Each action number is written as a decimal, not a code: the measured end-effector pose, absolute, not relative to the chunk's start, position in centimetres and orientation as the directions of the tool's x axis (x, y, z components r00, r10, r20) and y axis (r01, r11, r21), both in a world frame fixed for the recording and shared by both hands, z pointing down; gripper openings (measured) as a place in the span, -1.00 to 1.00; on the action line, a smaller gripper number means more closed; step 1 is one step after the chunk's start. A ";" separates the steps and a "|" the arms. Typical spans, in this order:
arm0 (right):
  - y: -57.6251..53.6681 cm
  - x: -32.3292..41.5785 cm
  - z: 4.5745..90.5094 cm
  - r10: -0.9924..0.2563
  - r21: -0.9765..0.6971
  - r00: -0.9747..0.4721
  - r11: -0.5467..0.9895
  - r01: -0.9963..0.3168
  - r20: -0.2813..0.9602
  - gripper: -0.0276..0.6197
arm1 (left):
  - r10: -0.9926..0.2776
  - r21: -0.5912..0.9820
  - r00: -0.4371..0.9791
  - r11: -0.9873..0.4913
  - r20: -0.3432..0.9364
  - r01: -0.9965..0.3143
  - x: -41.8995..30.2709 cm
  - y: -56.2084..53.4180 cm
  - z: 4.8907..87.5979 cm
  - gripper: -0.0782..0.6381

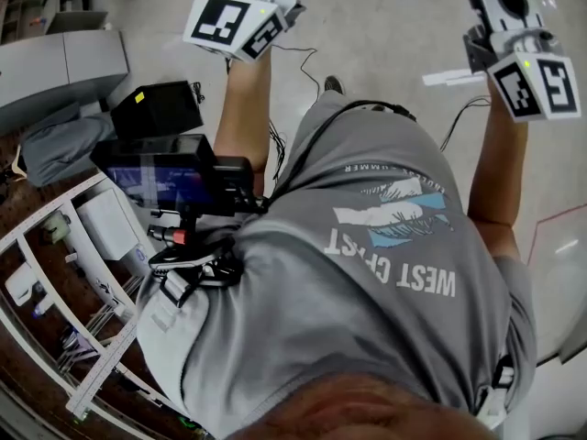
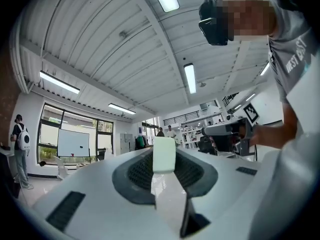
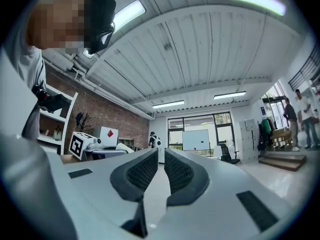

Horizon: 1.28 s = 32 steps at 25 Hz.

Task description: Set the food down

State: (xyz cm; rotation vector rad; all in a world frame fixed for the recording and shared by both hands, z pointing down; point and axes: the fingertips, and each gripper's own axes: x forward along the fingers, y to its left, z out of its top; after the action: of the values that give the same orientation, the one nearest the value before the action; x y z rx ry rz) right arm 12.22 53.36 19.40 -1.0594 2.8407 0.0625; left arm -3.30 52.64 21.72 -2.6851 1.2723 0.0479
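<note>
Left gripper view, centre: left gripper (image 2: 164,170) clamps a pale block (image 2: 164,151). Right gripper (image 3: 161,171) jaws narrowly apart, empty. Release this high would likely drop the block.

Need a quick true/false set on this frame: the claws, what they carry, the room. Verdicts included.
1. The left claw is clamped on a pale block. True.
2. The right claw carries a second block. False: nothing is between its jaws, only a narrow gap.
3. Both claws point straight down at the floor. False: both gripper views look roughly level across the room, with the ceiling above.
4. A whiteboard stands by the windows. True.
5. The person wears a gray T-shirt. True.
</note>
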 end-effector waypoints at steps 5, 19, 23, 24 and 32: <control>52.7 10.7 19.1 -0.682 0.021 -0.725 0.727 -0.686 -0.097 -0.80 | -0.746 -0.133 0.657 -0.644 -0.108 -0.753 -4.4 51.7 20.6 -0.49; 43.6 7.1 23.9 -0.742 0.031 -0.665 0.665 -0.746 -0.081 -0.89 | -0.689 -0.145 0.714 -0.699 -0.122 -0.700 -7.4 42.2 24.5 -0.49; 41.1 5.9 24.9 -0.750 0.036 -0.658 0.657 -0.753 -0.064 -0.89 | -0.679 -0.142 0.725 -0.711 -0.119 -0.689 -8.0 39.4 25.8 -0.49; 41.2 6.0 25.3 -0.754 0.031 -0.654 0.654 -0.756 -0.061 -0.89 | -0.675 -0.139 0.728 -0.715 -0.119 -0.685 -7.9 39.4 26.1 -0.49; 40.5 7.9 23.7 -0.757 0.030 -0.653 0.652 -0.757 -0.035 -0.89 | -0.668 -0.124 0.734 -0.724 -0.118 -0.679 -5.7 38.6 24.4 -0.49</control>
State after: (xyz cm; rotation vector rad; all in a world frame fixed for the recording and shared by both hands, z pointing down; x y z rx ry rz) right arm 7.86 40.50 23.72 -1.3004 2.8380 0.0658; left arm -5.72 38.59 24.42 -2.7758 1.0860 0.0973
